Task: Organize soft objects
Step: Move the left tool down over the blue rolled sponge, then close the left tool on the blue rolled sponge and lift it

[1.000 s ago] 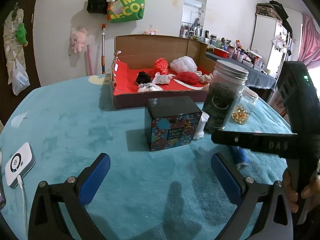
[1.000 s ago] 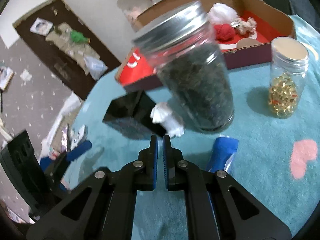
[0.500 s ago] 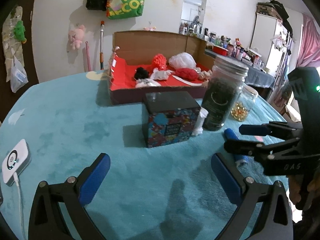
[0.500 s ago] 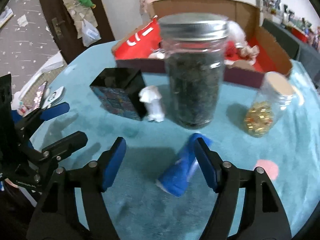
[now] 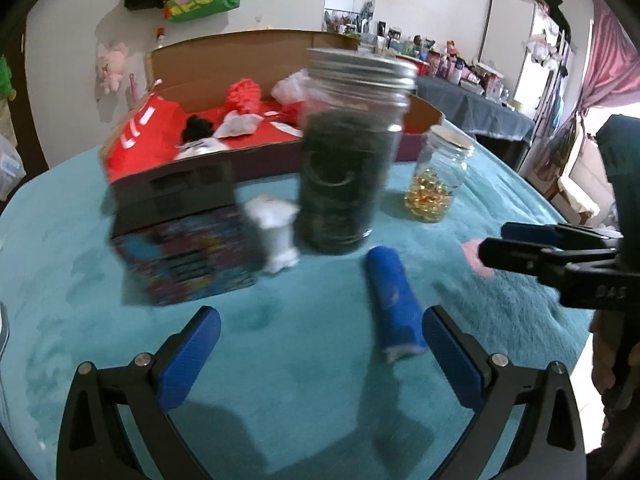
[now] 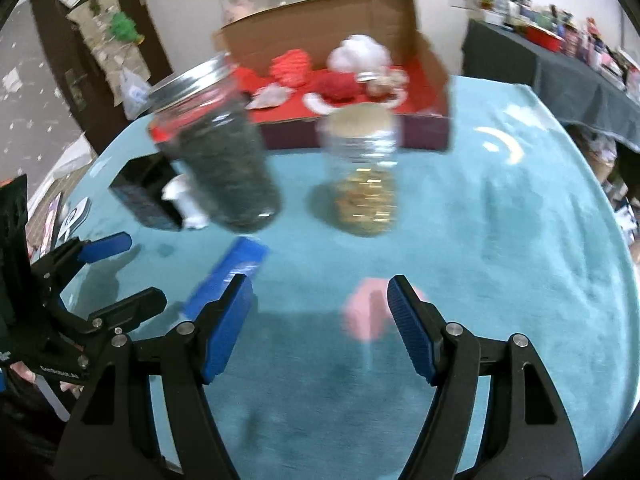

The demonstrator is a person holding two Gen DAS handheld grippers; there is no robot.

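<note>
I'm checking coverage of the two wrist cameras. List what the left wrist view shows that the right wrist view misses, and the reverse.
Only the left wrist view: the pink curtain, the white cabinet and the black soft item in the box.

Only the right wrist view: the dark door with hanging things, and the white device at the table's edge.

Both: the blue roll lying on the teal cloth, the dark-filled jar, the small jar of gold bits, the white figurine, the patterned box, the cardboard box, and both grippers, left gripper and right gripper, open.

Two black hand-held grippers with blue pads

The left gripper (image 5: 320, 354) and the right gripper (image 6: 320, 326) each have black angular arms, ribbed blue pads (image 5: 190, 356) and silver screws (image 6: 454, 327).
</note>
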